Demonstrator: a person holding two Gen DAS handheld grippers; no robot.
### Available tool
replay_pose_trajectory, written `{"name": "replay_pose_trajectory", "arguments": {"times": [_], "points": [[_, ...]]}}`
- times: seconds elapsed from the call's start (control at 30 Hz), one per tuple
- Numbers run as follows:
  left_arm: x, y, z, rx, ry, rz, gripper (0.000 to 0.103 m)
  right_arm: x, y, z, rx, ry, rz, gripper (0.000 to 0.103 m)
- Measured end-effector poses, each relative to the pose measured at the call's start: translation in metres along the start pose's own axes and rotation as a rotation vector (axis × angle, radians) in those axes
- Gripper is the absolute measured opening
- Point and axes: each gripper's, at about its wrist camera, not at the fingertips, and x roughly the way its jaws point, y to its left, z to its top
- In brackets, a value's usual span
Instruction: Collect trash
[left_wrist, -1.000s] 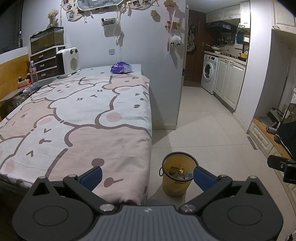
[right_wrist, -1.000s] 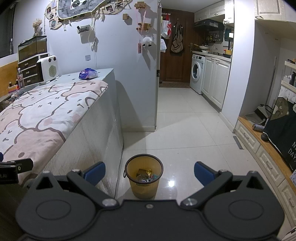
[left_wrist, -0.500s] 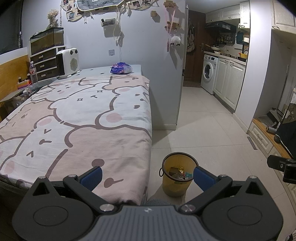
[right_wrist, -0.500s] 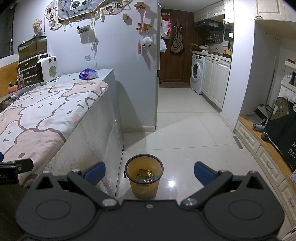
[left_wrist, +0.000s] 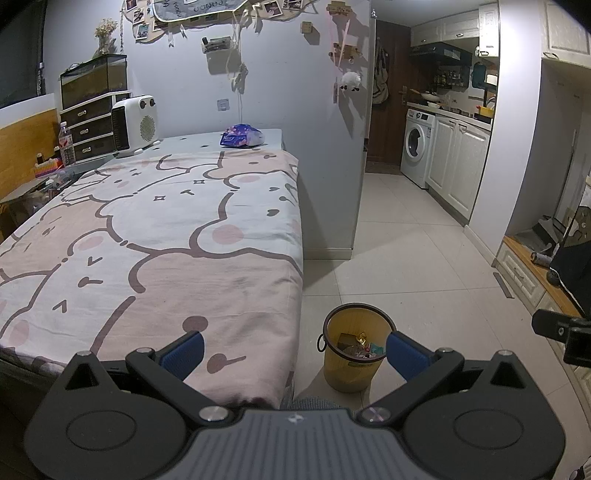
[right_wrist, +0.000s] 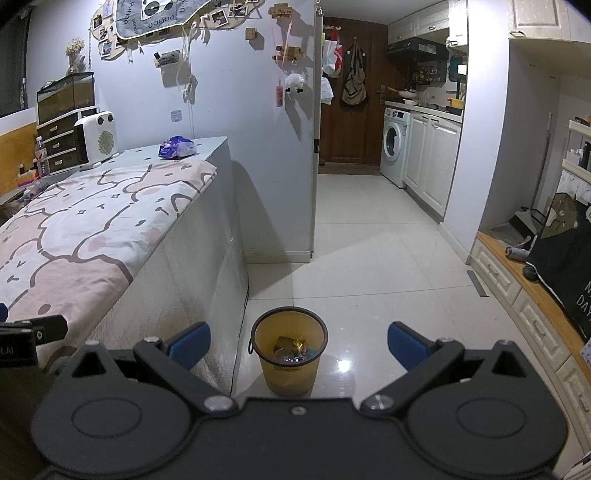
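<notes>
No movement was noted since earlier frames | left gripper (left_wrist: 293, 349) and right gripper (right_wrist: 299, 345) were held wide apart, empty | bin (right_wrist: 289, 356) on near floor already contained trash | purple wrapper (left_wrist: 242, 135) remained uncollected at far bed end.

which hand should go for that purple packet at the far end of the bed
Left. The left gripper is over the bed, in line with the purple packet; the right gripper hangs over the floor beside it.
</notes>
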Motion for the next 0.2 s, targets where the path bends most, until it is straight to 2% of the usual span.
{"name": "replay_pose_trajectory", "arguments": {"times": [0.2], "points": [[-0.0023,-0.0008,0.0015,0.003,-0.007,0.002,0.103,-0.0001,0.0001,0.0,-0.001,-0.001,-0.001,0.103]]}}
